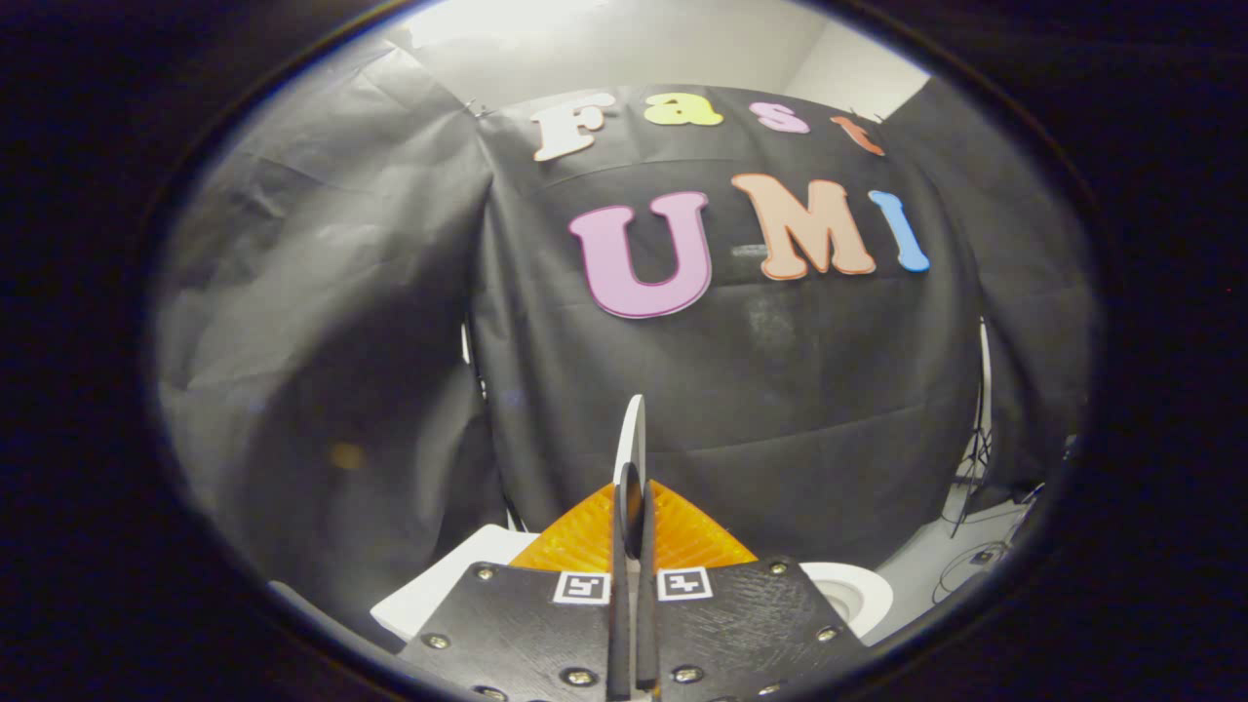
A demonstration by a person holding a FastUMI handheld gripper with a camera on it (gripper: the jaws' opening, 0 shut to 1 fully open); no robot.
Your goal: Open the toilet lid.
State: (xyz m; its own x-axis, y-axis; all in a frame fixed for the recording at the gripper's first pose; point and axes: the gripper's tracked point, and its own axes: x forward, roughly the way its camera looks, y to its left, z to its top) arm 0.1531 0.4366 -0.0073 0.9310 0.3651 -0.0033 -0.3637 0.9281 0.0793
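The toilet (444,585) sat low in the scene, behind and under the gripper. At the gripper's 10 o'clock, a flat white part of the toilet showed, likely the tank top or body. At its 3 o'clock, a curved white stretch of the rim (858,590) showed, with the bowl opening partly visible.

In the middle, the gripper (632,507) pointed toward 12 o'clock, at the dark cloth wall (741,390). The jaws were almost closed, pressed on a thin white edge that passed between them and rose beyond them. This was judged to be the lid (634,429), seen edge-on.

The lid stood close to upright, its long axis running from 6 o'clock to 12 o'clock, its free edge pointing up at 12 o'clock. Its hinge end lay hidden behind the jaws.

The task seemed well along: the lid looked lifted off the seat and raised near vertical, with the bowl uncovered at 3 o'clock. What appeared left was to lean the lid back to rest and let go. Whether it already rested against anything could not be told.

At far 4 o'clock, cables and a stand (975,458) lay on the pale floor (916,565).
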